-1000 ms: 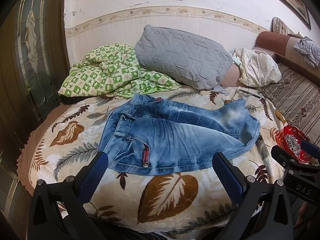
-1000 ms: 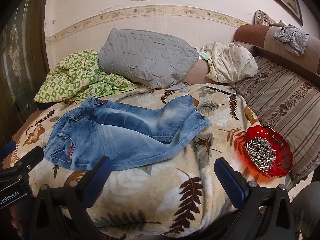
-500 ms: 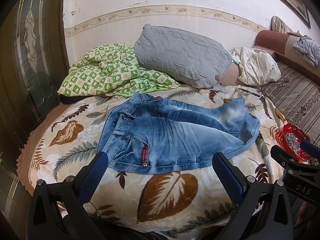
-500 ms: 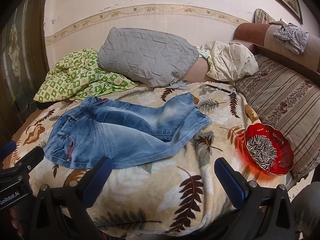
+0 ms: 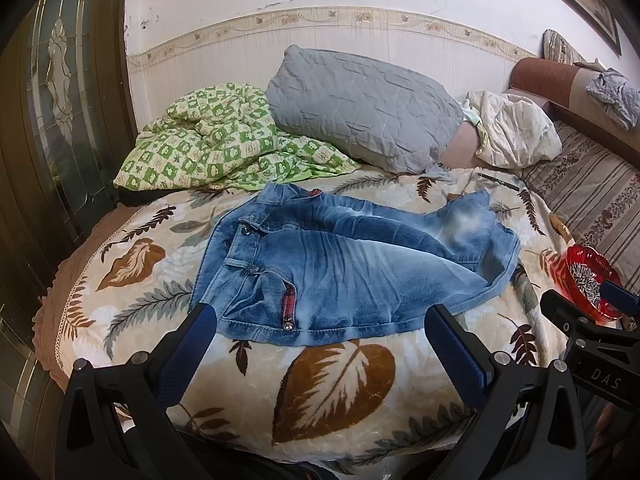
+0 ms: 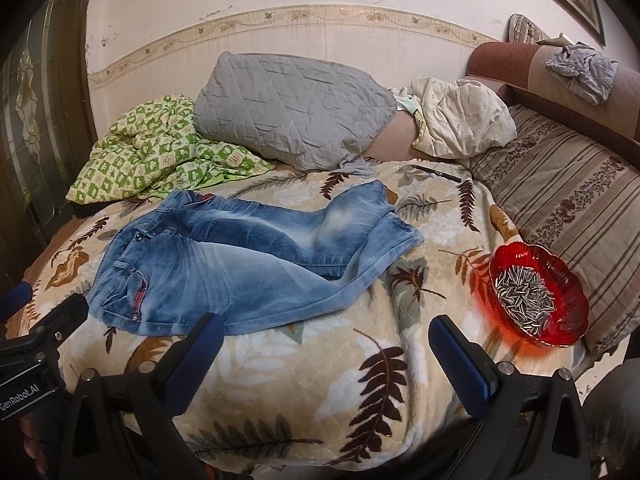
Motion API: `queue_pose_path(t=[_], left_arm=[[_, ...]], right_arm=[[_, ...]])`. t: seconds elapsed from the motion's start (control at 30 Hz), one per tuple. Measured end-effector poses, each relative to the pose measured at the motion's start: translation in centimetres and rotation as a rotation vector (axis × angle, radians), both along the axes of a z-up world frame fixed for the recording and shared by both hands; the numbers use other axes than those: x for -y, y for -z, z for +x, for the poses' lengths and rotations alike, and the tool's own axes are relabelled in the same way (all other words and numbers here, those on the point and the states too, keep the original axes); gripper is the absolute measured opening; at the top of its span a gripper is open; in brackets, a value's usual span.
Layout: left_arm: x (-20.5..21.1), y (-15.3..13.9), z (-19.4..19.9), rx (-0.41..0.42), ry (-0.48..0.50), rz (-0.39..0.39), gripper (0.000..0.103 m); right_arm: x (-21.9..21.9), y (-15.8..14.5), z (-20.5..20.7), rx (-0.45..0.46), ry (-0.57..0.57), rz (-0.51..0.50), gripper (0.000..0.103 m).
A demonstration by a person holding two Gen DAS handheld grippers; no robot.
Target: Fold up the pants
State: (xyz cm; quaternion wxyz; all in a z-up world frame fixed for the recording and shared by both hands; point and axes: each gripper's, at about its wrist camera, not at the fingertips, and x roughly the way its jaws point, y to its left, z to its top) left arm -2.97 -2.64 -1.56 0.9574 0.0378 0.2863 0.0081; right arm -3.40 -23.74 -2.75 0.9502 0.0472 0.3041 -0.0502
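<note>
Faded blue jeans (image 5: pixel 344 264) lie on the leaf-patterned blanket (image 5: pixel 336 376), waist to the left, legs running right and doubled over each other; they also show in the right wrist view (image 6: pixel 240 264). My left gripper (image 5: pixel 320 344) is open and empty, held just before the jeans' near edge below the waist. My right gripper (image 6: pixel 320 348) is open and empty, held above the blanket (image 6: pixel 304 384) in front of the lower leg.
A red glass bowl of sunflower seeds (image 6: pixel 536 296) sits on the blanket's right side. A grey pillow (image 6: pixel 288 108), a green checked quilt (image 6: pixel 160 148) and a cream bundle (image 6: pixel 460 120) lie behind the jeans. A striped cushion (image 6: pixel 568 200) lies right; a dark door (image 5: pixel 60 120) stands left.
Both grippers have drifted slightly forward toward the jeans. The jeans have not moved and both grippers stay open.
</note>
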Motion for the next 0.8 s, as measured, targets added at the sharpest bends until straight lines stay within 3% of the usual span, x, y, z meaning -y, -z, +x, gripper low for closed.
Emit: queue_pose_path(t=[0.23,0.37,0.53,0.67,0.8], left_arm=[[0.3,0.3,0.7,-0.007,0.015,0.014,0.103],[0.9,0.1,3.1,-0.006,0.099,0.009,0.103],[3.2,0.3,7.3,-0.033,0.3,0.059,0.103],[5.5,0.5,11.3,-0.082,0.495,0.141,0.103],[8.2,0.1,14.5,-0.091,0.654,0.218,0.103]], right_arm=[[0.4,0.2,0.5,-0.012,-0.001,0.01,0.103],[1.6,0.4,1.2,-0.009,-0.016,0.038,0.103],[5.3,0.7,2.9,-0.02,-0.02,0.119,0.103],[9.2,0.7,4.7,-0.013,-0.024,0.192,0.103],[12.2,0.8,7.9,-0.063,-0.107,0.252,0.103]])
